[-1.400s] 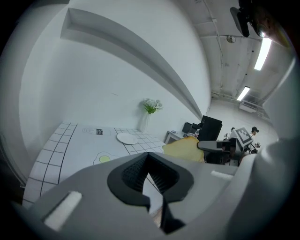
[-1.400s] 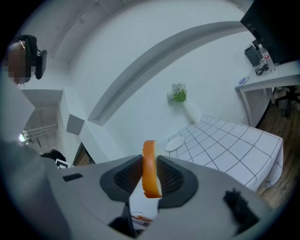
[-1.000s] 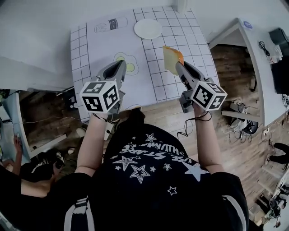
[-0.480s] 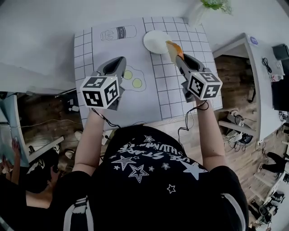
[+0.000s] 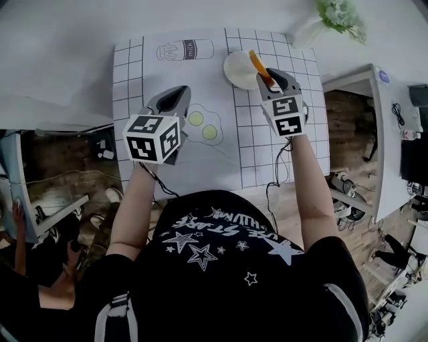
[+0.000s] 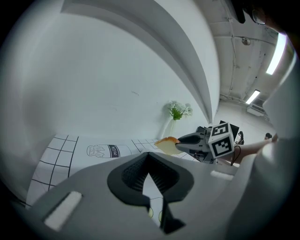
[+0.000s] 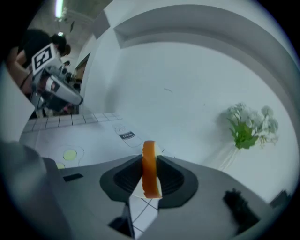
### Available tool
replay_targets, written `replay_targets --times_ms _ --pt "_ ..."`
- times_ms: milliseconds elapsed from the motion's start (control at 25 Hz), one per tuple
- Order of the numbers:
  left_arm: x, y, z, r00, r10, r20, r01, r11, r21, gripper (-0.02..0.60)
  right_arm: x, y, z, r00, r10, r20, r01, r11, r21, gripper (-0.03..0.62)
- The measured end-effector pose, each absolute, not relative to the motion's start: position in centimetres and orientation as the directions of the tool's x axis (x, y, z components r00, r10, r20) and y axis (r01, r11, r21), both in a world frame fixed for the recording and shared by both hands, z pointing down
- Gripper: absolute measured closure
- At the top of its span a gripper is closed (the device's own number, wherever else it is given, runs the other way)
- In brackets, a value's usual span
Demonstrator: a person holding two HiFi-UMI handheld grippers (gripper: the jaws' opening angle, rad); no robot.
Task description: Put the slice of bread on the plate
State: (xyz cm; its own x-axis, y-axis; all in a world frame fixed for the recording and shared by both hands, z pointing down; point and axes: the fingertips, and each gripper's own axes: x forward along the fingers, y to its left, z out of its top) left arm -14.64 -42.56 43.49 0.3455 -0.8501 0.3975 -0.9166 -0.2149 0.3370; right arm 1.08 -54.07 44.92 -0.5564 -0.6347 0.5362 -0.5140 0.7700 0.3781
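My right gripper [image 5: 265, 75] is shut on the slice of bread [image 5: 257, 64], which stands on edge with its orange crust up, over the near right part of the white plate [image 5: 236, 71]. In the right gripper view the slice [image 7: 149, 171] sits upright between both pads. The left gripper view shows the slice [image 6: 168, 144] sticking out of the right gripper [image 6: 182, 142]. My left gripper [image 5: 176, 93] hovers over the mat, left of the plate, its jaws closed to a point with nothing between them [image 6: 149, 157].
A white gridded mat [image 5: 267, 153] covers the table, printed with a milk bottle [image 5: 185, 50] and two fried eggs [image 5: 202, 124]. A vase of flowers [image 5: 338, 17] stands past the plate at the far right. Another desk [image 5: 381, 120] stands to the right.
Both grippers have moved toward the far end of the table. The right one has rolled, so the bread went from lying flat to standing on edge, and it is now at the plate.
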Motion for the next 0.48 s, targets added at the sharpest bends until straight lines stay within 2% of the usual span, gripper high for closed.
replay_targets --times_ms 160,480 --pt "-15.2 -42.6 44.2 0.344 -0.847 0.404 -0.913 -0.202 0.354 0.572 -0.7 -54.2 47.2 -0.51 -0.647 0.567 -0.32 0.754 0.573 0.494" --pt "-15.6 -42.7 44.9 0.351 -0.845 0.403 -0.902 -0.19 0.387 0.572 -2.4 -52.7 52.0 -0.486 -0.616 0.619 -0.047 0.726 0.686 0.494"
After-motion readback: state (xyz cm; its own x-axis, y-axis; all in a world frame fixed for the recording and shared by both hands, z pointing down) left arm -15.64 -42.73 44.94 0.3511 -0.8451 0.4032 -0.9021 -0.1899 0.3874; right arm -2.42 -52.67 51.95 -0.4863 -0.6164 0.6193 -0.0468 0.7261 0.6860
